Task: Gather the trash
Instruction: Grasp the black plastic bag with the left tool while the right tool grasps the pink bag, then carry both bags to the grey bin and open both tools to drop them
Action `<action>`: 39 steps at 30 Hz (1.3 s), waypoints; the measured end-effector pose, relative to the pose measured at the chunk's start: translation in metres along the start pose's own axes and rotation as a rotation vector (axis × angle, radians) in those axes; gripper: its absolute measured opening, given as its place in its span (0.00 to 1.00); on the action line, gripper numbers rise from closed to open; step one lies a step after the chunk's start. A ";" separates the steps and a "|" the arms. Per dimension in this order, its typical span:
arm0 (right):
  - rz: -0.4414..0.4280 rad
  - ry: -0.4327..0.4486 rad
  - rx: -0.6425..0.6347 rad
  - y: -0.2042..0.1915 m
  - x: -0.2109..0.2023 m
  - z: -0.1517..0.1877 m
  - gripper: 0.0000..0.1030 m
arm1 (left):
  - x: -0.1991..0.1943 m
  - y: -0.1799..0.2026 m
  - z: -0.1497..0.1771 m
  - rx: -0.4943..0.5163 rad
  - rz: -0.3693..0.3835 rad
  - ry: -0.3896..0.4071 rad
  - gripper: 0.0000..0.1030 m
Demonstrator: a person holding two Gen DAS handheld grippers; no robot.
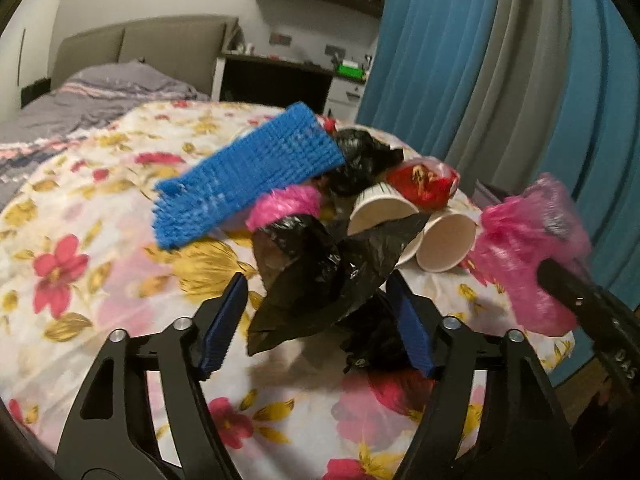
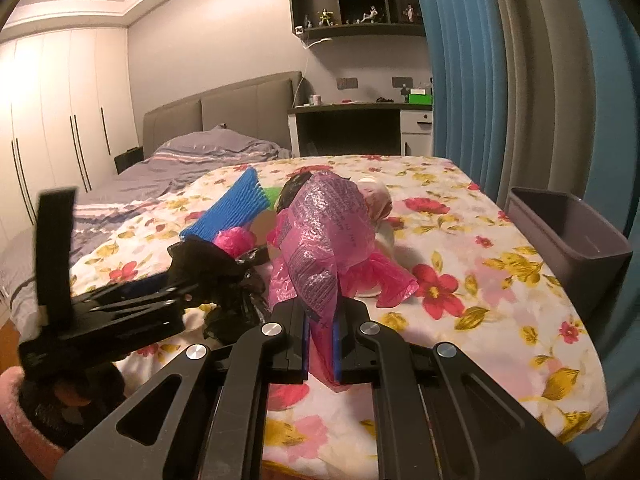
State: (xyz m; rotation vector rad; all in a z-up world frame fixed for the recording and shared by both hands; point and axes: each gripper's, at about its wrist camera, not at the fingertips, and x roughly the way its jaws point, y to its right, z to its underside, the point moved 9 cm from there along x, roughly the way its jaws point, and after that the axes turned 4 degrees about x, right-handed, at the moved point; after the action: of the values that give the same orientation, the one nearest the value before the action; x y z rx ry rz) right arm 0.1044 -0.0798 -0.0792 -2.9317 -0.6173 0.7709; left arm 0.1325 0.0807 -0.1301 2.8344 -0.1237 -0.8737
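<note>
Clamping the pink bag (image 2: 320,232), the right gripper (image 2: 320,344) holds it lifted, likely bound for the grey bin (image 2: 568,236) to its right; the left gripper (image 1: 320,320), jaws apart, straddles a black bag (image 1: 316,276) ahead of the remaining trash pile (image 1: 384,208).

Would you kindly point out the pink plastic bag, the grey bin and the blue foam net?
pink plastic bag (image 2: 320,232), right wrist view, on its printed middle.
grey bin (image 2: 576,256), right wrist view, on its near wall.
blue foam net (image 1: 248,180), left wrist view, on its ribbed middle.
</note>
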 end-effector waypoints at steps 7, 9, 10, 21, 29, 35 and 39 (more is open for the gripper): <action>0.008 0.002 0.016 0.009 -0.004 -0.001 0.09 | 0.006 0.005 0.007 0.000 0.019 -0.030 0.08; 0.007 0.007 0.017 0.010 -0.006 -0.002 0.09 | 0.000 0.007 0.006 0.013 0.018 -0.015 0.03; 0.008 0.009 0.017 0.011 -0.007 -0.003 0.09 | -0.004 0.009 0.005 0.020 0.018 -0.005 0.02; 0.049 0.058 0.027 0.023 -0.025 -0.016 0.09 | -0.074 0.029 -0.048 0.053 0.044 0.192 0.02; 0.122 0.132 0.038 0.056 -0.047 -0.040 0.09 | -0.070 0.069 -0.084 0.101 0.083 0.238 0.02; 0.238 0.210 0.055 0.115 -0.068 -0.066 0.09 | -0.050 0.127 -0.114 0.159 0.165 0.263 0.02; 0.329 0.248 0.072 0.161 -0.076 -0.081 0.09 | -0.029 0.174 -0.135 0.193 0.222 0.279 0.02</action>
State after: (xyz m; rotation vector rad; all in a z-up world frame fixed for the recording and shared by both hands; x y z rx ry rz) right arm 0.1416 -0.2532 0.0031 -3.0285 -0.0873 0.4234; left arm 0.1796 -0.0676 0.0290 3.0063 -0.4973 -0.4369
